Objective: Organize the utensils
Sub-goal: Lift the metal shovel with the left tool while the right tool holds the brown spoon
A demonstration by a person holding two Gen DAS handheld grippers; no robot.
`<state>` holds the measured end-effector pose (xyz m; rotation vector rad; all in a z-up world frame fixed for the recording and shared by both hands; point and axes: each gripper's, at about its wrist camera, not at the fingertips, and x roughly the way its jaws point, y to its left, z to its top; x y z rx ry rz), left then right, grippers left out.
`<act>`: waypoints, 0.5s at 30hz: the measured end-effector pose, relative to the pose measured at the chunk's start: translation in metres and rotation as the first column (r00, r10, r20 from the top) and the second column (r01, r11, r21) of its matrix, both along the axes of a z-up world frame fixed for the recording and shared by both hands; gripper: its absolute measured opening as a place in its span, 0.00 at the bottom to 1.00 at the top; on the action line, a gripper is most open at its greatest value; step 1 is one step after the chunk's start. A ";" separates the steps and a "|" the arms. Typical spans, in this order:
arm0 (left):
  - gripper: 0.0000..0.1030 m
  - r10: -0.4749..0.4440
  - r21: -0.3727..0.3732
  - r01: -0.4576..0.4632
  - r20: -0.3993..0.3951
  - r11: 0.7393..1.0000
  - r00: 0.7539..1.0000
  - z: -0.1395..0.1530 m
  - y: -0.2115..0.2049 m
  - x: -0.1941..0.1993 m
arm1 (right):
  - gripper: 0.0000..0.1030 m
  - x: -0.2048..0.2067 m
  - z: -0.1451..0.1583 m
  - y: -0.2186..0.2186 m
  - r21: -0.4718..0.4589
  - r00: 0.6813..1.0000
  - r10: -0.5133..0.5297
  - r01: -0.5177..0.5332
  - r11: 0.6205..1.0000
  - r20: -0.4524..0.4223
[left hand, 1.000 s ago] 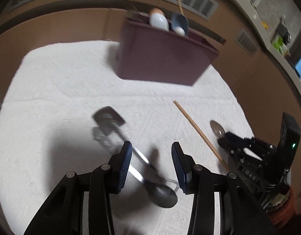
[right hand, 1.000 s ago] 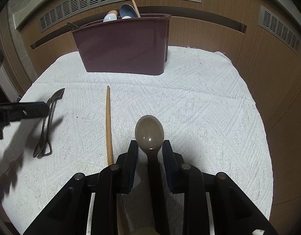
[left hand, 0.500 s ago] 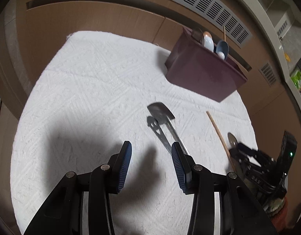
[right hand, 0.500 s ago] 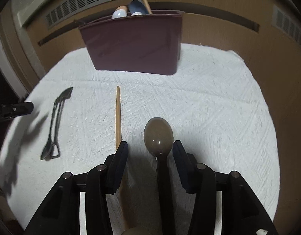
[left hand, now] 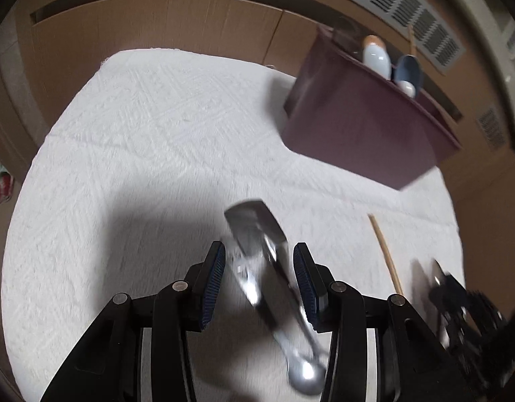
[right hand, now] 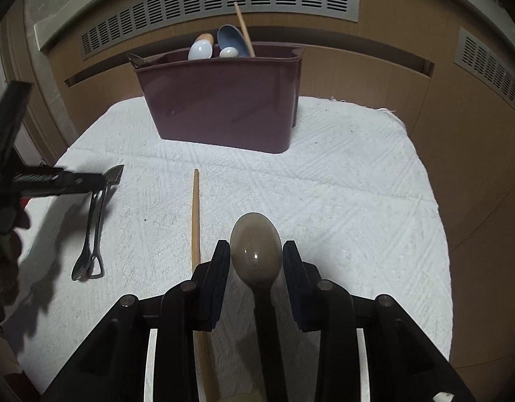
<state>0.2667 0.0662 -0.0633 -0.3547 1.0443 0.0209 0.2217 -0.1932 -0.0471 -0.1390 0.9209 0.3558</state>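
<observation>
A grey-brown spoon [right hand: 255, 248] lies on the white cloth with its bowl between the pads of my right gripper [right hand: 256, 261]. The jaws are closing, with hardly any gap to the bowl. A metal turner [left hand: 257, 231] and a metal spoon [left hand: 304, 375] lie together, blurred, between the fingers of my open left gripper [left hand: 257, 268]. The right wrist view shows the left gripper [right hand: 113, 176] over the turner's [right hand: 98, 211] head. A wooden chopstick [right hand: 195, 221] lies between the two groups. The maroon bin [right hand: 223, 107] stands at the back, holding spoons and a chopstick.
The white textured cloth [left hand: 140, 140] covers the table. Wooden panels with a vent grille [right hand: 223, 3] stand right behind the bin. A patterned sleeve [right hand: 2, 251] shows at the left edge. Slippers [left hand: 1, 182] lie on the floor to the left.
My left gripper swung left off the metal utensils, then came back over them. My right jaws widened, and the spoon's bowl now sits between the pads rather than ahead of them.
</observation>
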 end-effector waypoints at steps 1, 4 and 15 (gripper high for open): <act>0.42 0.008 0.021 -0.008 0.003 1.000 1.000 -0.001 -0.003 0.005 | 0.29 -0.001 0.000 -0.002 -0.001 1.000 -0.004 0.004 1.000 0.004; 0.42 -0.022 0.044 0.022 0.002 0.999 1.000 -0.001 -0.018 0.020 | 0.29 -0.003 0.000 -0.007 -0.009 1.000 -0.013 0.013 1.000 0.012; 0.42 -0.307 0.066 0.303 0.055 0.951 0.950 0.000 -0.065 0.018 | 0.29 0.007 -0.011 -0.018 0.005 0.999 -0.032 0.032 0.999 0.003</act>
